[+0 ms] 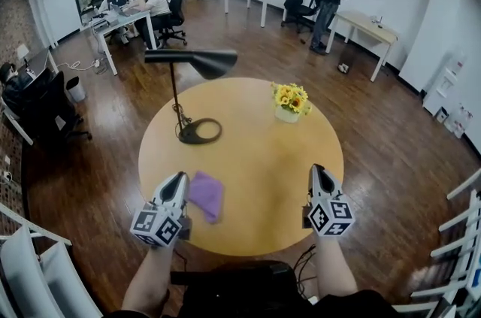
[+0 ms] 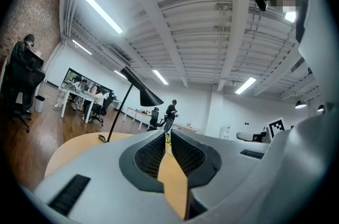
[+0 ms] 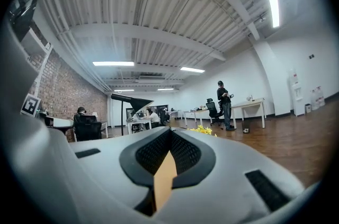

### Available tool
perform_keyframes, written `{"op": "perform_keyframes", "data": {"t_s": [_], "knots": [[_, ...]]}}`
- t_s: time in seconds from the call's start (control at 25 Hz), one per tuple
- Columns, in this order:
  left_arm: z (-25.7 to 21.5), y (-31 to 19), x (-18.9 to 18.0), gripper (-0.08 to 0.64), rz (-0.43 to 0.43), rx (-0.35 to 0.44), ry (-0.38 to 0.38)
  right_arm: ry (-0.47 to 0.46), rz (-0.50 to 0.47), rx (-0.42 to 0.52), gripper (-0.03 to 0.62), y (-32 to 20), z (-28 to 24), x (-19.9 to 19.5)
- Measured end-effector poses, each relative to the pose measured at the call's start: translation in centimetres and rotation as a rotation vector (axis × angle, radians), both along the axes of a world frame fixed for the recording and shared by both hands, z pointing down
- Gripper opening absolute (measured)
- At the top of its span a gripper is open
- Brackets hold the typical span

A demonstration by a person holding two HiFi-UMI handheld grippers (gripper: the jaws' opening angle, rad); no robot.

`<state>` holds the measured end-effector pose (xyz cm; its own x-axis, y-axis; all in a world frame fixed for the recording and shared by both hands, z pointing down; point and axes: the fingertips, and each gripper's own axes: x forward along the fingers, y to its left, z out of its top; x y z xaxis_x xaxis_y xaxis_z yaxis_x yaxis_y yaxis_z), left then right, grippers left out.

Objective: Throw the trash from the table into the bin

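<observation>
Trash on the round table [image 1: 255, 151] is one purple crumpled piece [image 1: 206, 194], lying flat on the wood between 7 and 8 o'clock of the tabletop in the head view, with 12 o'clock on the side away from the person. It sits just at 3 o'clock of the left gripper [image 1: 178, 177], beside that gripper's body and not between its jaws.

In the left gripper view the left gripper [image 2: 167, 138] has its jaws drawn together until the tips meet, with only a thin wedge of tabletop showing behind them; it holds nothing. The right gripper [image 1: 319, 171] hovers over the table edge at about 4 o'clock, well apart from the purple piece. In the right gripper view the right gripper [image 3: 169, 133] has its jaws fully closed, also with nothing in them.

Two containers show. A small pale pot [image 1: 286, 114] stands upright at 1 o'clock of the tabletop and holds a bunch of yellow flowers [image 1: 291, 97]. A pale bin [image 1: 76, 89] stands on the wooden floor off the table toward 10 o'clock, near a desk [image 1: 113, 27] and well apart from both grippers. What is inside it cannot be told.

A black lamp [image 1: 199, 131] has its round base between 10 and 11 o'clock of the tabletop.
</observation>
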<state>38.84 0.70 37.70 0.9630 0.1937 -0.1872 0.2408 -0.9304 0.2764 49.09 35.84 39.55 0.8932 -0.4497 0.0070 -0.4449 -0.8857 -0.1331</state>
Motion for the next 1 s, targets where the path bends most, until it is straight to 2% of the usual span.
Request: {"op": "perform_keyframes", "data": {"t_s": [0.32,0.52,0.68,1.0], "knots": [[0.7,-0.3,-0.3,0.031,0.014,0.003,-0.003,0.005,-0.001,-0.010,0.002,-0.5,-0.2,-0.2],[0.8,-0.7,-0.2,0.031,0.012,-0.021,0.006,0.003,0.018,-0.009,0.000,0.5,0.5,-0.4],[0.7,-1.0,-0.3,0.031,0.010,-0.018,0.010,-0.021,0.024,0.000,0.000,0.6,1.5,-0.4],[0.4,-2.2,-1.7,0.031,-0.020,-0.043,0.013,-0.037,-0.014,-0.013,0.000,-1.6,2.4,-0.6]]}}
